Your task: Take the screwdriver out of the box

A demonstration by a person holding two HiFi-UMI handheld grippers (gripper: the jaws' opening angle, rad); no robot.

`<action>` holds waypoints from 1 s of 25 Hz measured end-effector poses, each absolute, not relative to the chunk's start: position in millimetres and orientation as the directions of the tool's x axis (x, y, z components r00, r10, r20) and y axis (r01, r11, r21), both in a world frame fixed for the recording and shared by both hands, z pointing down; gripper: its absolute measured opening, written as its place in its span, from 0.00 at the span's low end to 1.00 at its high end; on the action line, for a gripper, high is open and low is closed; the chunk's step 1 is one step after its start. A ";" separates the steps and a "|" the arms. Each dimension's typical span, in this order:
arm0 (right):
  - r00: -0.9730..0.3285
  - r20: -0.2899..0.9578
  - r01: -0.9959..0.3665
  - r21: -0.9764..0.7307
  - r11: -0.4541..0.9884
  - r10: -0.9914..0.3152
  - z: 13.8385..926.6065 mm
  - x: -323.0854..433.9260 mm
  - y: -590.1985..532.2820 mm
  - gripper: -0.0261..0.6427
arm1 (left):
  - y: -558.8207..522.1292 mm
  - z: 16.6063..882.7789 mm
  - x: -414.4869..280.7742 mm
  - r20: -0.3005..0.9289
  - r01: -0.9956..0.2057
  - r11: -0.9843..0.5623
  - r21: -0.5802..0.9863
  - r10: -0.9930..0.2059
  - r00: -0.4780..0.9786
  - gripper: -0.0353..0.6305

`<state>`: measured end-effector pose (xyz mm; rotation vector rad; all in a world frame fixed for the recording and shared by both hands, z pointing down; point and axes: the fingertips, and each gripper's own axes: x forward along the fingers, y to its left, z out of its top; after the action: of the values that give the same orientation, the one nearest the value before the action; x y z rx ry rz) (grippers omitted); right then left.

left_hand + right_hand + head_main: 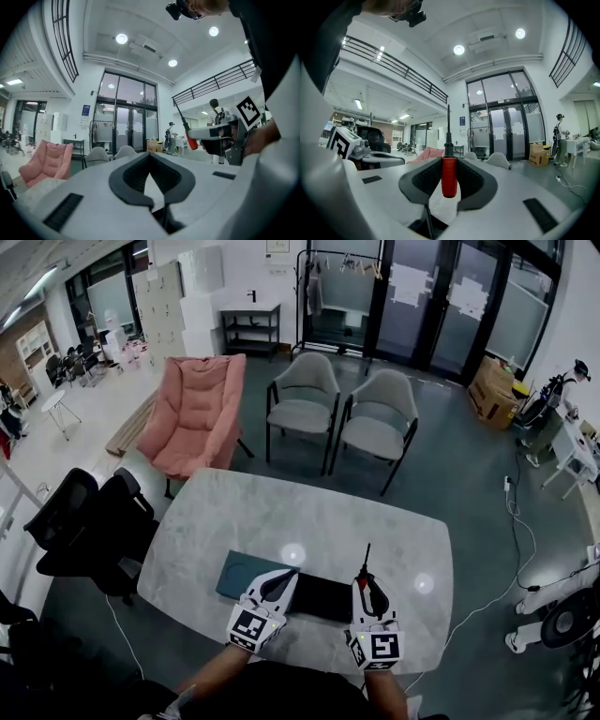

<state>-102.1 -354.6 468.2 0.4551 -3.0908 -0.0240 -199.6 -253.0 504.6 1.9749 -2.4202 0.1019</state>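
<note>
Screwdriver (pixel 449 177) stands upright, its red handle clamped in right hand-held gripper (pixel 369 591), above the box (pixel 323 597).

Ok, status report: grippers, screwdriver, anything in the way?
Right gripper shut on the screwdriver, red handle between the jaws. Left gripper shut, empty. Screwdriver out of the box. Nothing blocking.

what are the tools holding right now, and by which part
The right tool grips the screwdriver by its red handle, with the shaft sticking out past the tips. The left tool holds nothing.
</note>
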 end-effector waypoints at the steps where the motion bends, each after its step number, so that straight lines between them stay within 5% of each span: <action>1: -0.957 0.003 -0.289 0.017 0.957 -0.290 466.0 -101.9 -355.0 0.20 | -253.2 503.5 -201.2 0.050 -0.978 0.203 -0.037 -0.977 -0.205 0.06; 25: -0.953 -0.057 -0.300 0.059 0.952 -0.296 457.6 -94.9 -348.3 0.20 | -247.6 502.9 -200.0 0.031 -0.979 0.201 -0.030 -0.979 -0.202 0.06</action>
<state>-94.9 -348.3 457.6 0.4812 -3.1508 -0.1072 -200.0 -247.6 502.9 1.9817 -2.4304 0.0669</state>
